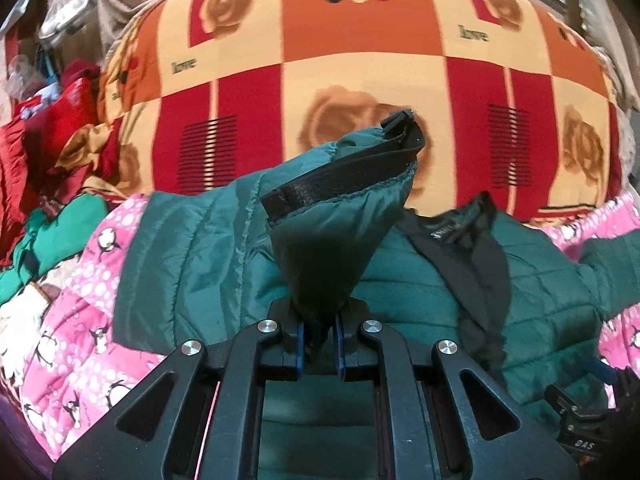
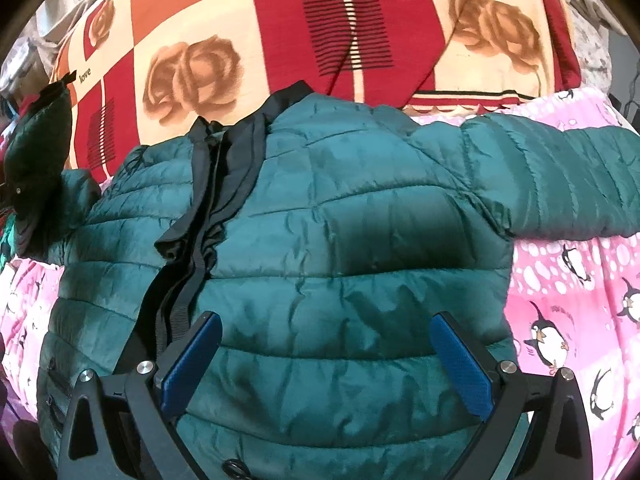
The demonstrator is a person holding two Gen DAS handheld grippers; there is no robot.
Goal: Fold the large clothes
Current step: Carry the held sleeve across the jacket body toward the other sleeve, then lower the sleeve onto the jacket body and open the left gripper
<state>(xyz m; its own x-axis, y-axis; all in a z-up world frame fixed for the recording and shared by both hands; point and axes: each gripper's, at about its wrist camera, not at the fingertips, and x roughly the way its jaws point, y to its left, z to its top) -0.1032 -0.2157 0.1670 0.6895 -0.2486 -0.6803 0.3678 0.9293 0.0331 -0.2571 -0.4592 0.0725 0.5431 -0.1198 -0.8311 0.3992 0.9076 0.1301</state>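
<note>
Left gripper (image 1: 319, 344) jaws pinch the green jacket (image 2: 320, 248) sleeve; right gripper (image 2: 326, 354) jaws gape wide, empty

A pink penguin blanket (image 2: 568, 300) adjoins a red-orange rose-print bedspread (image 1: 352, 56).

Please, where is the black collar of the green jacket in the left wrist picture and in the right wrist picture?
Left wrist view: the black collar sits right of centre, beyond the sleeve pinched in the left tongs.
Right wrist view: the collar is upper left of centre, above the open right tongs.
Shared landmark: the red and orange rose-patterned blanket directly behind the collar.
</note>
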